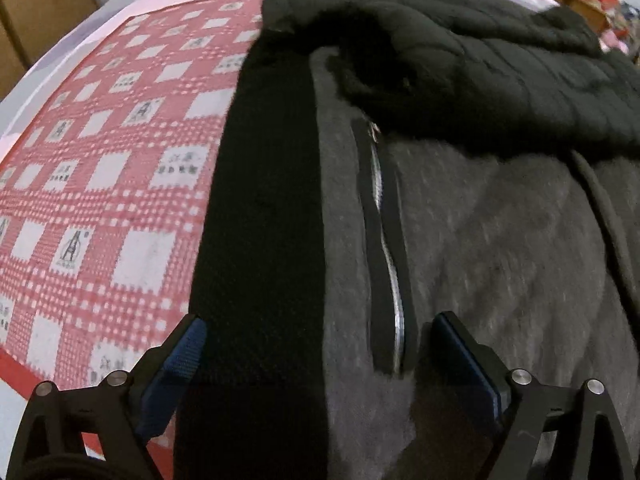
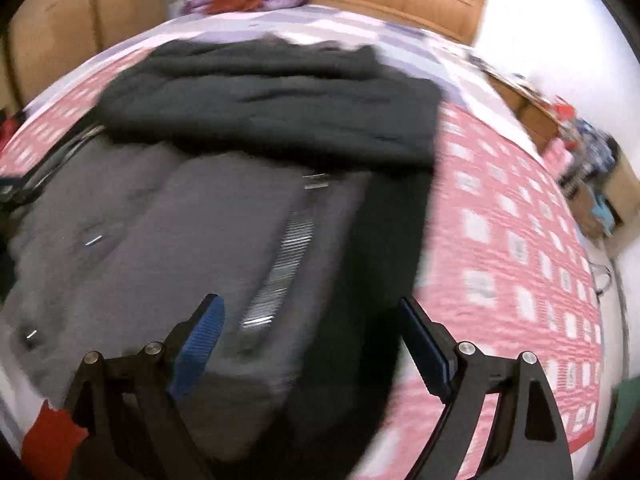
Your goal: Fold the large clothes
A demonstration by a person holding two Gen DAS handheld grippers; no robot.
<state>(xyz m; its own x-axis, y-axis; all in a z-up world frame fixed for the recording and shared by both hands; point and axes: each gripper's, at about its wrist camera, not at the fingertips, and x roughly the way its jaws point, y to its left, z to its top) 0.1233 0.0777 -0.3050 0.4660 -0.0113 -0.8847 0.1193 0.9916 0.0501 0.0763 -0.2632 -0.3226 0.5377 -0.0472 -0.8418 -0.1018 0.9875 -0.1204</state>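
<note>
Both grippers, left (image 1: pixel 312 344) and right (image 2: pixel 312 320), hover with fingers spread over the jacket (image 1: pixel 480 240) near the bed's (image 1: pixel 100 160) edge; a shallow pinch could slip off its bulky hem.

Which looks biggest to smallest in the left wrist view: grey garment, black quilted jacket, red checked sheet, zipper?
1. Grey garment, though nearness inflates it.
2. Red checked sheet, close to it in area, so the order is unsure.
3. Black quilted jacket, farther away.
4. Zipper, clearly smallest.

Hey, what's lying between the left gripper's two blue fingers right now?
In the left wrist view, the open left gripper straddles the grey zippered garment: its black side panel and silver zipper lie between the fingers.
</note>
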